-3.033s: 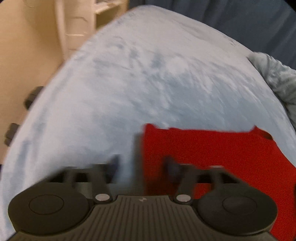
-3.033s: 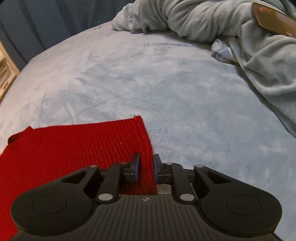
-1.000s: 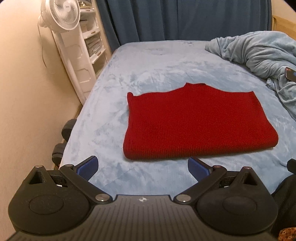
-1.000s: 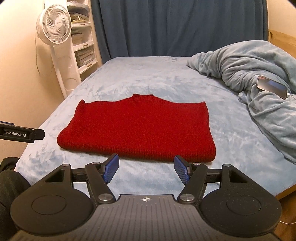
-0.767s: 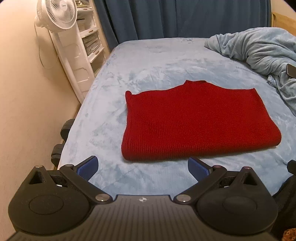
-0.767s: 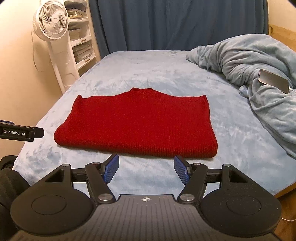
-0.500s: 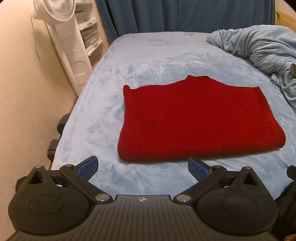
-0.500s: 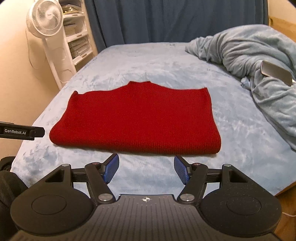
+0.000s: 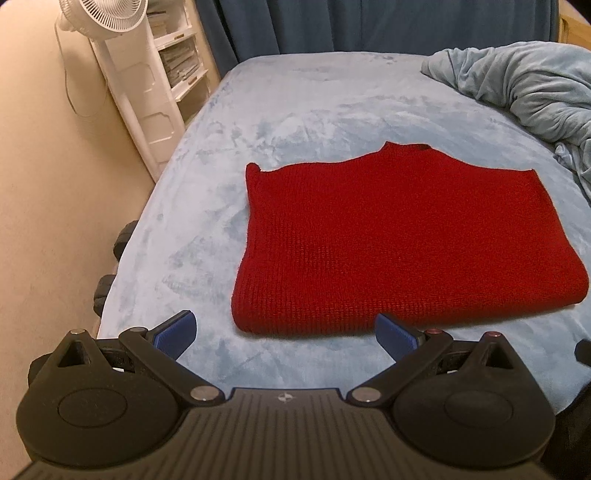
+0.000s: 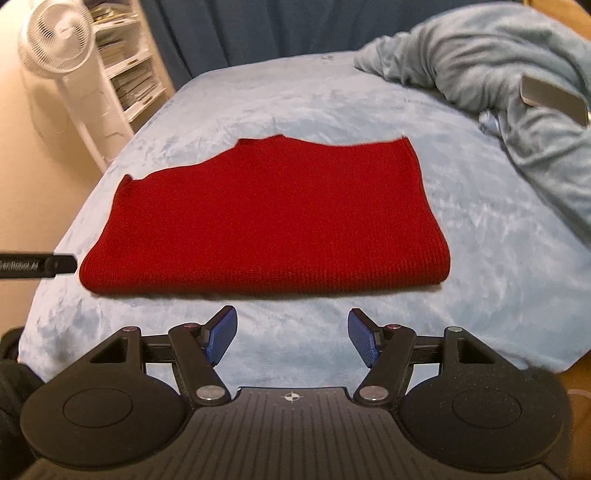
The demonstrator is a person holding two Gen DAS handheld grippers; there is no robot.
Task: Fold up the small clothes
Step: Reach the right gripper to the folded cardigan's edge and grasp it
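Note:
A red knitted sweater [image 9: 391,240] [image 10: 273,218] lies folded in half on the light blue bed, its thick fold edge toward me and the neckline at the far side. My left gripper [image 9: 284,328] hovers just short of the fold's left corner, wide open, nothing between its blue pads. My right gripper [image 10: 291,330] hangs in front of the fold's middle, also open and empty. The left gripper's black side bar [image 10: 37,264] pokes in at the left edge of the right wrist view.
A rumpled grey-blue blanket [image 10: 498,81] is heaped at the bed's far right with a phone [image 10: 552,98] on it. A white standing fan [image 9: 110,22] and shelves stand by the left wall. Dark curtains hang behind. The bed's corner drops off at the near right [image 10: 546,363].
Both grippers have come closer to and lower over the bed, so the sweater looks larger. The right view has tilted slightly. Three seconds ago both were shut on the sweater's edge.

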